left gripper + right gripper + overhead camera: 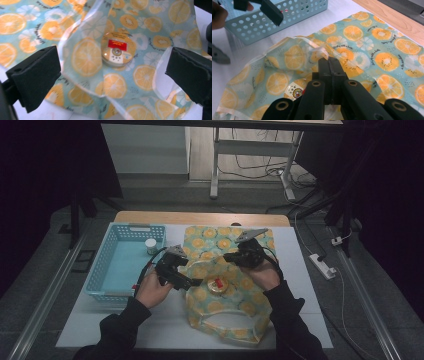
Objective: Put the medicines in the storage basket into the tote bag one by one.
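Note:
A plastic bag (220, 312) printed with orange slices lies on the white table (300, 285). Inside it sits a round flat tin (218, 285) with a red label, seen through the film in the left gripper view (118, 48) and the right gripper view (295, 91). My left gripper (189, 282) hovers at the bag's left side, and its jaws (113, 60) stand wide open over the tin with nothing between the pads. My right gripper (234, 256) is at the bag's far side. Its jaws (331, 61) are shut, pinching the bag's upper film (319, 51) and holding it raised.
A light blue perforated basket (107, 255) stands to the left of the bag, with a small white-lidded jar (150, 245) in its far right corner. Bare wood (200, 218) shows at the table's far edge. A power strip (322, 265) and cables lie on the floor at right.

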Tool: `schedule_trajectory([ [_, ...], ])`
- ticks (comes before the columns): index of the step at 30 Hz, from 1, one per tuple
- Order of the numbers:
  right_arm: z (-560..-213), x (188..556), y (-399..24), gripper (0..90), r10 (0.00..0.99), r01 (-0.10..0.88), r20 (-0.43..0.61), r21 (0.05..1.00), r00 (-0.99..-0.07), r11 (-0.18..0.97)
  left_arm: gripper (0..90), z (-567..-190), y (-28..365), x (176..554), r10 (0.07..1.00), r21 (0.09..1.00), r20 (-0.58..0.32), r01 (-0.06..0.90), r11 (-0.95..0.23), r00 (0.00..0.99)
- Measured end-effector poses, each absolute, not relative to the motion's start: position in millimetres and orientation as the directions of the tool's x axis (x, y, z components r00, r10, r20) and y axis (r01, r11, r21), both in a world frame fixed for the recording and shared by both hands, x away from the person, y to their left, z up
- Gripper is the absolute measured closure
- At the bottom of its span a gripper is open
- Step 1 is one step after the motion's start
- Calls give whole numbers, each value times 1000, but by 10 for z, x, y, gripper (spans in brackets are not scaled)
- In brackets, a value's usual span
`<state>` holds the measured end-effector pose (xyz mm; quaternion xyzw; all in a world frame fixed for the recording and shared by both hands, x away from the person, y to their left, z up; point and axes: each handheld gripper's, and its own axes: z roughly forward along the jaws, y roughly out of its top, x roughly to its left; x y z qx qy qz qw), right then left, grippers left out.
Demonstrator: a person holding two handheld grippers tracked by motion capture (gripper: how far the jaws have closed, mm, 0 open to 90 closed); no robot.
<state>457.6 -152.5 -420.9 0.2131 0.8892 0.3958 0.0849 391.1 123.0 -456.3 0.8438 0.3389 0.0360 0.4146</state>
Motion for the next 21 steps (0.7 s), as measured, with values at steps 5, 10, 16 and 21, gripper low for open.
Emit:
schedule_trajectory([
  [5,-4212,4575,-1519,895,446,310,16,741,-895,596,0,-4534,1409,3897,628,726,-213,551,-411,749],
  [10,-4204,4572,-1523,895,446,308,15,743,-895,594,0,-4533,1595,3879,670,722,-196,568,-396,716],
  [16,-4205,4566,-1513,895,447,308,13,744,-894,593,0,-4510,1797,3865,709,722,-169,576,-383,684],
  [21,-4200,4566,-1517,895,447,308,13,741,-895,596,0,-4508,1965,3872,746,706,-136,592,-388,652],
])
